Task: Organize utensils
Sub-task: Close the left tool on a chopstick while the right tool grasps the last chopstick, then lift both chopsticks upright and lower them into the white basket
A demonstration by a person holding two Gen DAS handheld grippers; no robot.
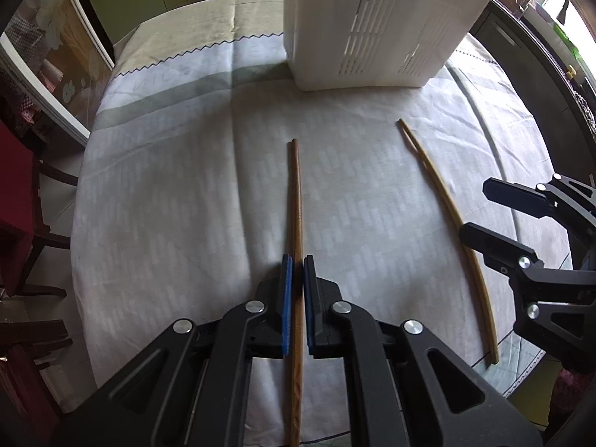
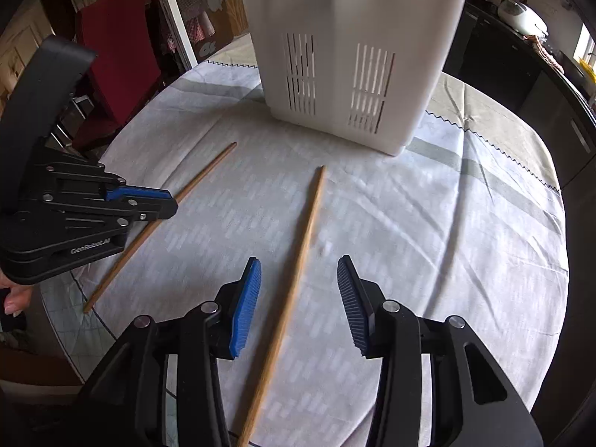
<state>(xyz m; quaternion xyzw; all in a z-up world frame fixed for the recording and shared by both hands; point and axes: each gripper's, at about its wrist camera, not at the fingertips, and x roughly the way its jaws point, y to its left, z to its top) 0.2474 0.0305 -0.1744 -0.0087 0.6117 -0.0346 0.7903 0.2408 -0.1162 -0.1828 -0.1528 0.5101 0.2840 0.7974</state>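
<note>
the white slotted caddy point(image 2: 357, 67) stands upright on the tablecloth point(image 2: 465, 231) at about 12 o'clock of both grippers. it looks like light, stiff plastic. its rim is cut off at the top in the left wrist view, so how it is divided inside cannot be told; a wooden tip pokes out at 1 o'clock of its rim in the right view, and dark lines show through the slots.

the darker chopstick point(image 1: 297, 201) lies flat, pointing at 12 o'clock, with the left gripper point(image 1: 297, 279) closed narrowly around it near the thick end; whether the pads truly bite cannot be told. the paler chopstick point(image 2: 301, 246) lies just below the right gripper point(image 2: 298, 287), whose jaws stand wide apart either side of it, not touching.

both sticks seem light, rigid and smooth, likely to roll or pivot in a pinch. a hold nearer the middle would probably tilt less. their near ends run under the gripper bodies, hidden.
</note>
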